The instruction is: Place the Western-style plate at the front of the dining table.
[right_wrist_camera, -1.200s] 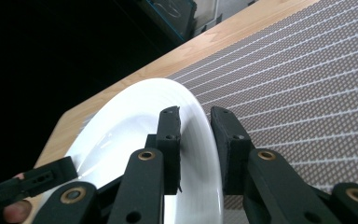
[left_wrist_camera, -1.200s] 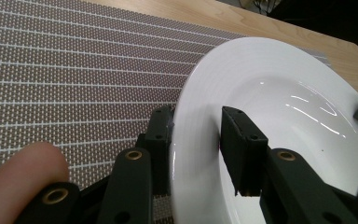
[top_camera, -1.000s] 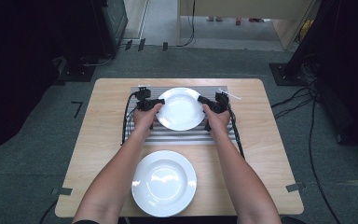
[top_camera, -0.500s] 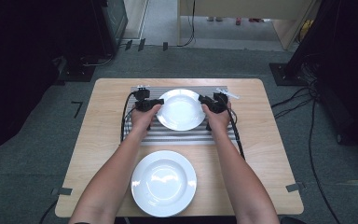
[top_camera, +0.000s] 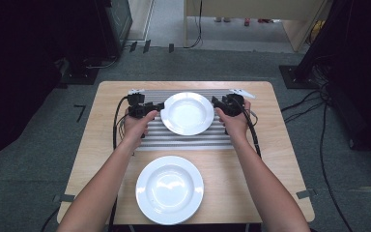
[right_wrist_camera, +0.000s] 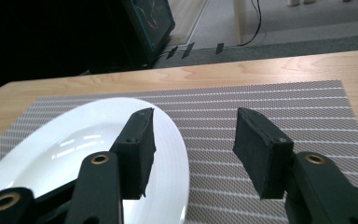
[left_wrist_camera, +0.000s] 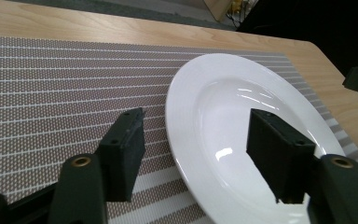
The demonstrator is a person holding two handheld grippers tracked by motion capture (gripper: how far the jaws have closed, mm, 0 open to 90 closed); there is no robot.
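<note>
Both grippers, left (top_camera: 158, 107) and right (top_camera: 217, 102), sit jaws apart astride opposite rims of the far plate (top_camera: 187, 113) on the striped mat (top_camera: 188, 140); I judge it's just set down, next I back out.

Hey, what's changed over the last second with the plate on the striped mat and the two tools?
Little: the far plate on the striped mat has barely shifted. The left tool and right tool remain at its sides, jaws open astride the rim. The near plate is unmoved.
</note>
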